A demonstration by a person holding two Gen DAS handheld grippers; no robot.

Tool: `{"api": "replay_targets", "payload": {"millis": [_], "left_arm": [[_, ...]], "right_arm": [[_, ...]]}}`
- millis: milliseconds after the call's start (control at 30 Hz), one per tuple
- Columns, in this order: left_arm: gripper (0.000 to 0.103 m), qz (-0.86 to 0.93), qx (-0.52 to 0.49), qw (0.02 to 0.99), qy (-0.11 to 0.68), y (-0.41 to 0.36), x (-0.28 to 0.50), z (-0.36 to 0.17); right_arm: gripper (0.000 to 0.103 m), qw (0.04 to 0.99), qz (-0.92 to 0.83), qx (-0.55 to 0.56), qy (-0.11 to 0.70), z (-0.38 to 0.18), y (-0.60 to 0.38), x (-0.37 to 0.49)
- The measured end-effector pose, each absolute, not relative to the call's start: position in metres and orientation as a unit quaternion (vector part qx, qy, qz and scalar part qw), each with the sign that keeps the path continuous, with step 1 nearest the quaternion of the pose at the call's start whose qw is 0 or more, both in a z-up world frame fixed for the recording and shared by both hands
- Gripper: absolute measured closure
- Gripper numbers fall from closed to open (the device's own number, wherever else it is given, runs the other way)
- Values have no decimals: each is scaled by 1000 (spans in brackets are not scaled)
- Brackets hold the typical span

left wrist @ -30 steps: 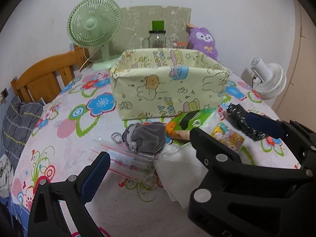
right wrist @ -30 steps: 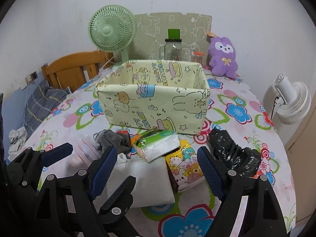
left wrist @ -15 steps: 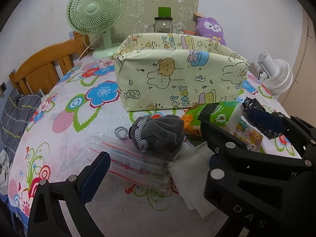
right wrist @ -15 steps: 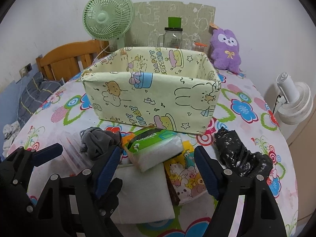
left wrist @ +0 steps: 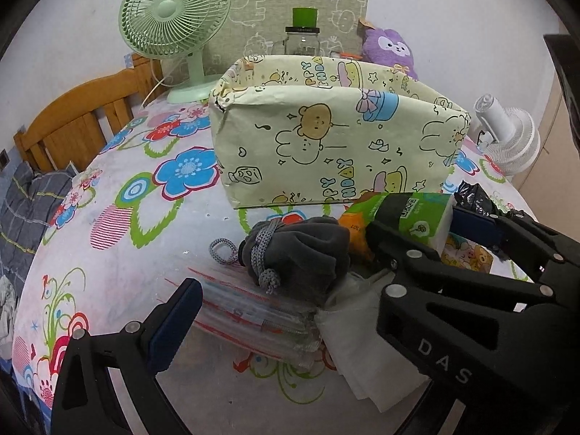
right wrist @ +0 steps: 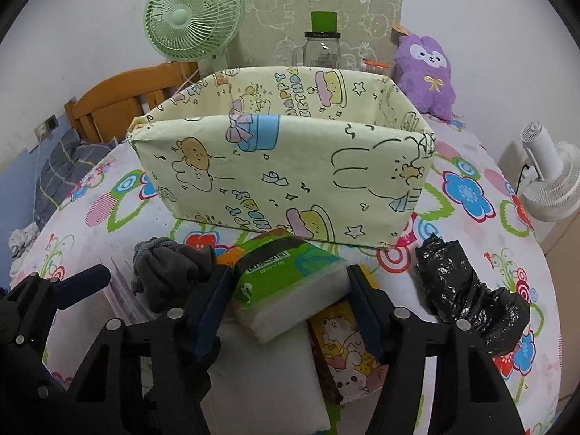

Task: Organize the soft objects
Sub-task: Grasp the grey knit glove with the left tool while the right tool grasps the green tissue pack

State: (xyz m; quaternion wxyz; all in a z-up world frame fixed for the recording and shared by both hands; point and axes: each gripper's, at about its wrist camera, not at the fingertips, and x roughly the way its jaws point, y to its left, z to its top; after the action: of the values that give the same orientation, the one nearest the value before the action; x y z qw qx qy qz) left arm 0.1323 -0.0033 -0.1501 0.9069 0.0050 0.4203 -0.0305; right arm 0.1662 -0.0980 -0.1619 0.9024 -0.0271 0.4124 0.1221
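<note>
Closing around the green tissue pack [right wrist: 290,286], the right gripper [right wrist: 288,308] had its blue pads at the pack's two short ends, the left pad touching or nearly so, the right pad just beside the wrapper; whether the pack was truly pinched yet could not be told. The pack lay tilted on a pile of soft things in front of the yellow cartoon-print box [right wrist: 286,177], resting on a white folded cloth [right wrist: 261,380] and beside a cartoon-print packet [right wrist: 348,351]; a grey drawstring pouch [left wrist: 301,250] sat just to its left on a stack of clear zip bags [left wrist: 253,319], and a crumpled black plastic bag [right wrist: 471,290] lay well apart to the right.

The left gripper [left wrist: 279,311] stood wide open, holding nothing, its one visible pad low beside the zip bags; its other finger was hidden behind the right gripper's frame.

The pack looked light and squashy, its film wrapper likely slick; a hold across the short ends, near the middle of its thickness, would probably serve best, since squeezing hard could buckle it; the pouch would likely give way under any grip.
</note>
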Motion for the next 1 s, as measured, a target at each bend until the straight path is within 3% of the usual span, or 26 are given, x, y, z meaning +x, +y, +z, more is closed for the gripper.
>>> {"api": "replay_targets", "payload": {"millis": [200, 433, 800, 1000], "left_arm": [[2, -25, 9, 908, 418, -5, 131, -148], [3, -16, -4, 912, 410, -2, 133, -142], [21, -29, -3, 915, 403, -3, 147, -141], [41, -40, -8, 910, 412, -2, 154, -147]], "right_arm": [[45, 907, 116, -28, 403, -158, -101, 160], [45, 916, 102, -19, 387, -144, -109, 151], [45, 918, 83, 4, 389, -138, -113, 152], [45, 914, 78, 14, 398, -142, -111, 156]]}}
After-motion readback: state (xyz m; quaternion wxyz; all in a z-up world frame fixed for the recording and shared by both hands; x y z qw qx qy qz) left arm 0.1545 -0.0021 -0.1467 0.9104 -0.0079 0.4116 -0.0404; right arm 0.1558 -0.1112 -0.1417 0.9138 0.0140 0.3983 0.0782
